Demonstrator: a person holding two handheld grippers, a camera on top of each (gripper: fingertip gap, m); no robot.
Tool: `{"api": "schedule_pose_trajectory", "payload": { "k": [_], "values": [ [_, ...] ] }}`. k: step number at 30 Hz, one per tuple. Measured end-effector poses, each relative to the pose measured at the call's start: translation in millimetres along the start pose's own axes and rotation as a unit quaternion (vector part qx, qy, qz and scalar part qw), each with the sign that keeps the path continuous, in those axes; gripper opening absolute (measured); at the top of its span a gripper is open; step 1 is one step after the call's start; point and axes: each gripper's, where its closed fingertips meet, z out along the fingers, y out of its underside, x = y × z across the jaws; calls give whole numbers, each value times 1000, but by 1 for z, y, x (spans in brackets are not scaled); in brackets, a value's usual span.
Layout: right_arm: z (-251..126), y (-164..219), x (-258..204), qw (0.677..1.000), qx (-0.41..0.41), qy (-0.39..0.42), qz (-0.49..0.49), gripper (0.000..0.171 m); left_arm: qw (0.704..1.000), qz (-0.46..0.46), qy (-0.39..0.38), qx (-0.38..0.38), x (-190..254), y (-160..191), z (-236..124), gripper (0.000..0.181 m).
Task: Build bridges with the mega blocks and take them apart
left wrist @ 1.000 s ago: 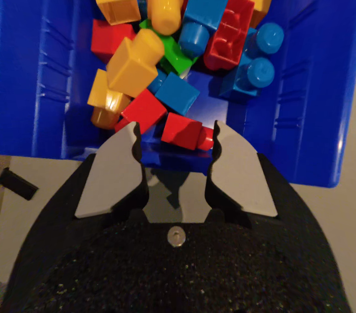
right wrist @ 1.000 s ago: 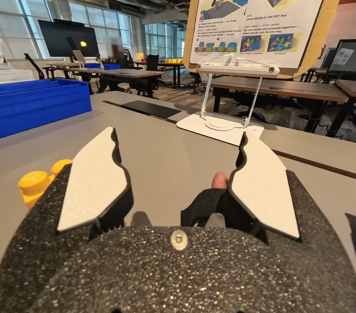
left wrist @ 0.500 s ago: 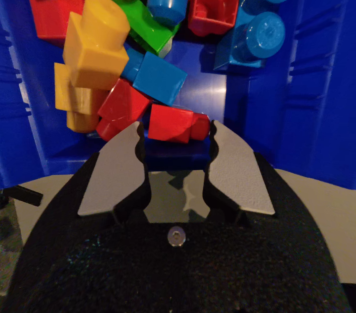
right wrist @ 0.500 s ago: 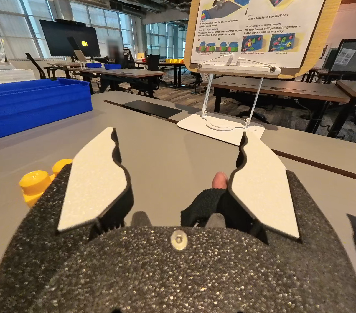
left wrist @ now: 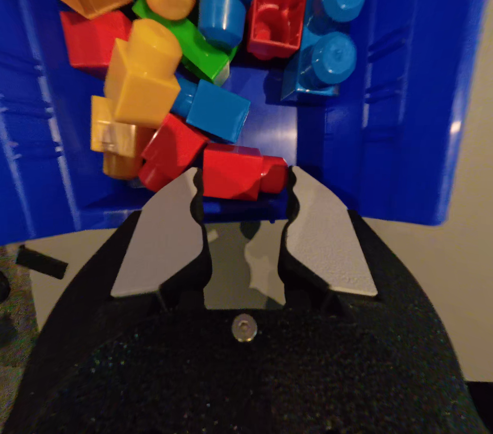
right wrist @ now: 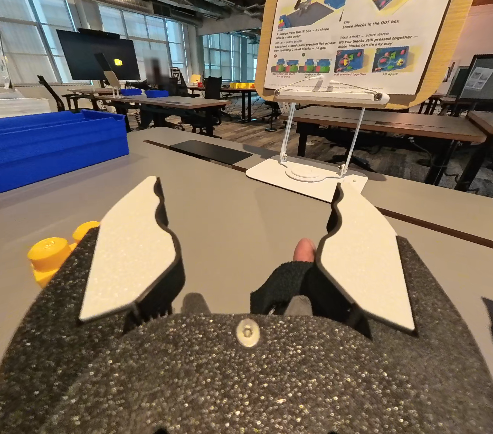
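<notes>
In the left wrist view a blue bin holds several loose mega blocks in red, yellow, blue and green. My left gripper reaches over the bin's near wall. Its jaws press on both ends of a red one-stud block that lies on its side at the near end of the bin. In the right wrist view my right gripper is open and empty, low over the grey table. A yellow block stands on the table just left of its left finger.
A second blue bin stands at the table's left. An instruction board on a white stand is ahead of the right gripper. A gloved fingertip shows under its right finger. Desks and chairs fill the room behind. There is about 55 cm between the tips of the two grippers.
My left gripper moved forward into the bin and its jaws narrowed around the red one-stud block until they touch both ends. The right gripper has not moved.
</notes>
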Motion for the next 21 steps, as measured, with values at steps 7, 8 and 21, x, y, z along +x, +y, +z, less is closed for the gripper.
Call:
{"api": "schedule_pose_trajectory", "payload": {
  "k": [7,8,21],
  "values": [
    [0,0,1,1000,1,1,0,119,974,57,49,213,68,-50,-89,59],
    [0,0,1,1000,2,-1,0,119,959,97,100,246,103,-60,-101,59],
    [-13,-16,-1,997,25,-55,-47,117,831,204,515,47,457,-55,2,60]
  ]
}}
